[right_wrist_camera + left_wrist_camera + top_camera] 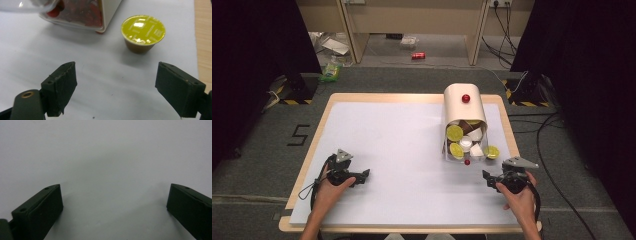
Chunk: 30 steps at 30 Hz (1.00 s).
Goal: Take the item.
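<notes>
Bench (pixel 377 125): white sheet on a wood-edged top.

Dispenser (pixel 464 112): cream container lying on its side at the far right of the bench, red knob on top, clear open front facing the person; capsules with yellow-green lids and white pieces inside.

Capsule (pixel 143 33): brown cup, yellow foil lid, standing alone on the sheet just beside the dispenser's front corner, ahead of the right gripper and apart from it.

Right gripper (pixel 116 91): near right edge of the bench, fingers wide apart, nothing between them.

Left gripper (pixel 115 211): near left, well apart from the capsule, fingers spread over bare sheet, empty.
</notes>
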Available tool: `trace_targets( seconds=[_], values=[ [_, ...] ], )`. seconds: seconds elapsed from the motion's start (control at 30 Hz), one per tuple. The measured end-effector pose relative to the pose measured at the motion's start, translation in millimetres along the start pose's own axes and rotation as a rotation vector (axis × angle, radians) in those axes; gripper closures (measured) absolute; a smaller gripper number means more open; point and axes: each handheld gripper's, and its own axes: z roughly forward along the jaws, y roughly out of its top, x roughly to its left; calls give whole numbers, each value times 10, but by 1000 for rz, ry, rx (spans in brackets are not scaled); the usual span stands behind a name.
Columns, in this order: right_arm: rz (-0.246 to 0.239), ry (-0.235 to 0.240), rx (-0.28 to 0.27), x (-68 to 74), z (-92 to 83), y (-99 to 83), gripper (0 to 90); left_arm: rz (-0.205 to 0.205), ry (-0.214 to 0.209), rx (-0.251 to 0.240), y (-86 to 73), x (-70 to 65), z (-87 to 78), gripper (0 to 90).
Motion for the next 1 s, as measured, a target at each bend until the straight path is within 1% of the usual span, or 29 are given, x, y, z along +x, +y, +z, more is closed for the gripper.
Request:
trace_targets(
  seconds=[0.07, 0.1, 0.13, 0.2, 0.23, 0.27, 0.67, 0.7, 0.73, 0.83, 0.87, 0.9, 0.93, 1.0],
  values=[
    [-2, 4, 8, 31, -2, -25, 178, 0, 0, 0, 0, 0, 0, 0],
    [-15, 5, 11, 35, -1, -34, 178, 0, 0, 0, 0, 0, 0, 0],
    [-14, 7, 15, 49, -4, -41, 178, 0, 0, 0, 0, 0, 0, 0],
    [-21, 9, 13, 60, -10, -51, 178, 0, 0, 0, 0, 0, 0, 0],
    [-16, 11, 14, 72, -17, -56, 178, 0, 0, 0, 0, 0, 0, 0],
    [-24, 11, 12, 71, -22, -59, 178, 0, 0, 0, 0, 0, 0, 0],
    [-32, 21, 15, 121, -87, -152, 178, 0, 0, 0, 0, 0, 0, 0],
    [-26, 23, 18, 129, -95, -162, 178, 0, 0, 0, 0, 0, 0, 0],
    [-35, 22, 17, 126, -100, -171, 178, 0, 0, 0, 0, 0, 0, 0],
    [-28, 26, 24, 137, -121, -202, 178, 0, 0, 0, 0, 0, 0, 0],
    [-36, 27, 21, 133, -128, -212, 178, 0, 0, 0, 0, 0, 0, 0],
    [-29, 29, 24, 141, -135, -220, 178, 0, 0, 0, 0, 0, 0, 0],
    [-37, 29, 23, 138, -142, -228, 178, 0, 0, 0, 0, 0, 0, 0],
    [-39, 28, 23, 143, -156, -246, 178, 0, 0, 0, 0, -1, 0, 0]
  ],
)
